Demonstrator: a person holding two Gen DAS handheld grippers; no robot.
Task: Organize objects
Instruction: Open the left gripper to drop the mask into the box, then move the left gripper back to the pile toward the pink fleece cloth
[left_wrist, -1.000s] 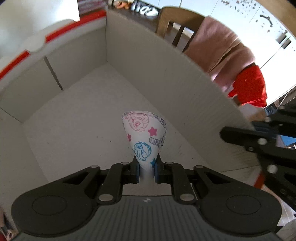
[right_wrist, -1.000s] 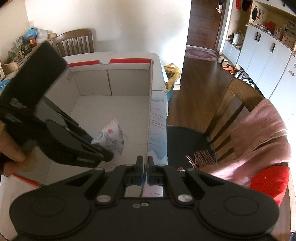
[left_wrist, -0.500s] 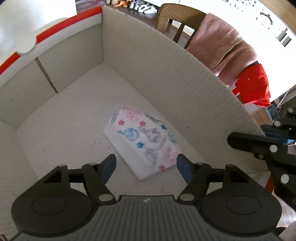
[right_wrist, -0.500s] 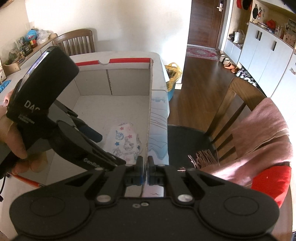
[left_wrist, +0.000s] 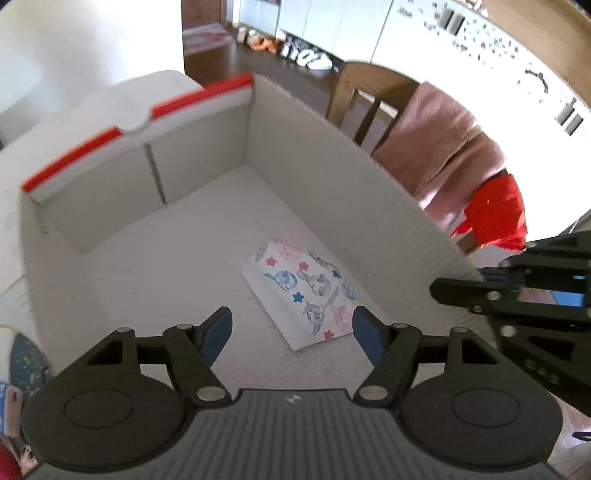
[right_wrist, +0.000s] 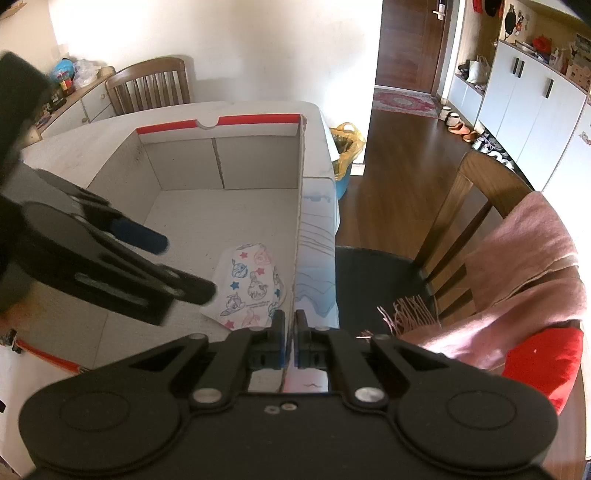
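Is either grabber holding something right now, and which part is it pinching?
The right gripper is shut on the box, pinching its side wall's top edge. The left gripper is open, holding nothing; the cartoon packet lies loose in the box.

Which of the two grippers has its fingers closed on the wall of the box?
The right gripper: it pinches the cardboard box wall. The left gripper is open above the printed packet.

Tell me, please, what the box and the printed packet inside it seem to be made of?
Box: looks like white corrugated cardboard, matte, with fine ribbing on its walls and a red strip along the top edge. Packet: probably thin soft plastic or paper, white with cartoon ponies and stars; it lies flat and slightly creased.
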